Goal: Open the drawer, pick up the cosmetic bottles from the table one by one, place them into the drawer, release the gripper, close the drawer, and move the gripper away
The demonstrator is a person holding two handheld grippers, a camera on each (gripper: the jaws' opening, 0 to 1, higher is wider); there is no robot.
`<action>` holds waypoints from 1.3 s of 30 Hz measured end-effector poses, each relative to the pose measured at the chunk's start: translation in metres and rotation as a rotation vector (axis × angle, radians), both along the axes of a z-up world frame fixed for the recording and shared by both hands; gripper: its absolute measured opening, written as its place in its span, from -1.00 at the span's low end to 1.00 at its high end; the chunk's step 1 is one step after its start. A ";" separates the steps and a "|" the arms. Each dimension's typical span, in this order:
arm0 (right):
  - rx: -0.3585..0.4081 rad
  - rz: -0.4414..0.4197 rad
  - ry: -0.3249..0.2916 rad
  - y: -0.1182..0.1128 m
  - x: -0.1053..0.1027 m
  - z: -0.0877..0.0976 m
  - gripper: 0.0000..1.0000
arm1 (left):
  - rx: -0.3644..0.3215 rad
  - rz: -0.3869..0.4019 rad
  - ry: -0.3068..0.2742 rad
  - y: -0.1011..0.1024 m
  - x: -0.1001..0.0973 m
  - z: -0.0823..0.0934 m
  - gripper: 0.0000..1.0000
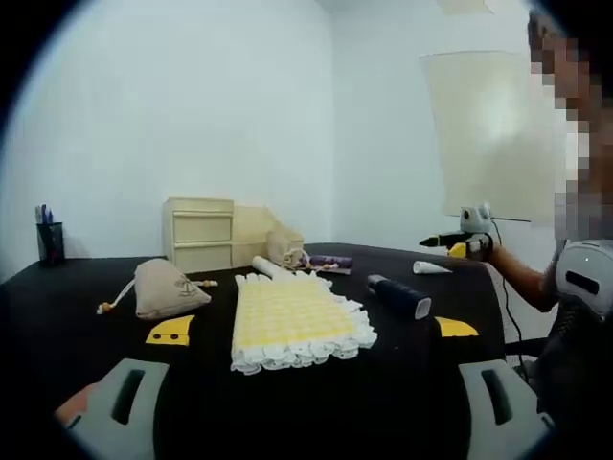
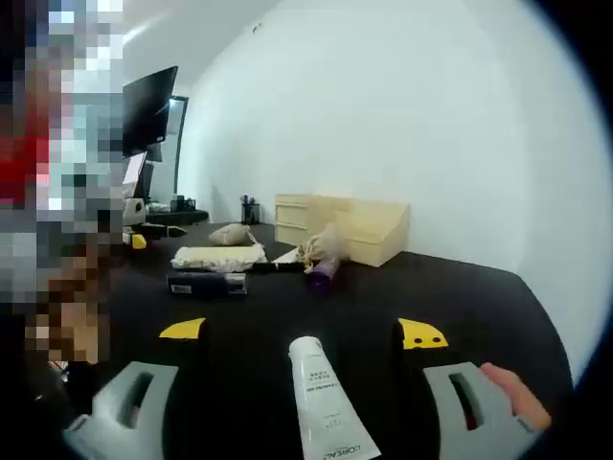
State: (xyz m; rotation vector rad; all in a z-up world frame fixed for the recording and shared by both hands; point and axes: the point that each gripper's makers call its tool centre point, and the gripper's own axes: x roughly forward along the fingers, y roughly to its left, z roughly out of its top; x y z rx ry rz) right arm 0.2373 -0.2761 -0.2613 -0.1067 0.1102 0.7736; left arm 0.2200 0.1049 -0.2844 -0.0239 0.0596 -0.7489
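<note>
- Left gripper view: the left claw [image 1: 306, 402] was open and empty, its two grey jaws wide apart low over the black surface [image 1: 57, 326].
- The drawer unit [image 1: 199, 234], pale wood with flat square fronts, stood at the far edge, and all its drawers looked shut. In my judgement the opening was the step in hand, so this claw should go to one drawer front and pull straight, not at an angle.
- A yellow-and-white cloth [image 1: 292, 321] with a frilled edge lay in the middle, a soft beige pouch [image 1: 165, 287] to its left, and a dark bottle [image 1: 400, 297] lay on its side to its right. A purple bottle [image 1: 329, 261] lay nearer the unit, beside another small sack [image 1: 285, 245].
- The right gripper [image 1: 466, 240] showed far right, over a white tube [image 1: 429, 268].
- Right gripper view: the right claw [image 2: 306, 402] was open too and held nothing. The white tube [image 2: 324, 401], smooth plastic with a round cap and printed letters, lay flat between the jaws, cap pointing away.
- For a good grip, I think the jaws should close across the firm part near the cap, because the body may squash.
- Yellow markers [image 2: 421, 334] lay on the surface on both sides of the tube.
</note>
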 end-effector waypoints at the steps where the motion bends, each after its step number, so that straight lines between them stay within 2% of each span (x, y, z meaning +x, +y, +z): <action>1: -0.009 0.007 0.001 0.003 0.001 0.001 0.44 | 0.000 0.009 0.004 0.001 0.001 -0.001 0.85; 7: -0.077 0.054 0.005 0.028 0.011 0.006 0.44 | 0.000 0.022 0.001 0.004 0.001 -0.001 0.83; 14: -0.099 0.075 0.001 0.048 0.022 0.025 0.34 | -0.004 0.018 -0.005 0.004 0.001 0.001 0.82; 23: -0.149 0.095 -0.008 0.075 0.040 0.043 0.11 | 0.008 0.011 -0.013 0.004 0.000 0.001 0.82; 27: -0.175 0.087 -0.028 0.086 0.049 0.048 -0.07 | 0.008 0.009 -0.017 0.005 -0.001 0.002 0.81; 33: -0.229 0.069 -0.044 0.100 0.071 0.048 -0.30 | 0.016 0.007 -0.017 0.005 0.000 0.001 0.81; 39: -0.325 0.070 -0.078 0.120 0.097 0.045 -0.42 | 0.014 0.010 -0.017 0.007 0.000 0.002 0.80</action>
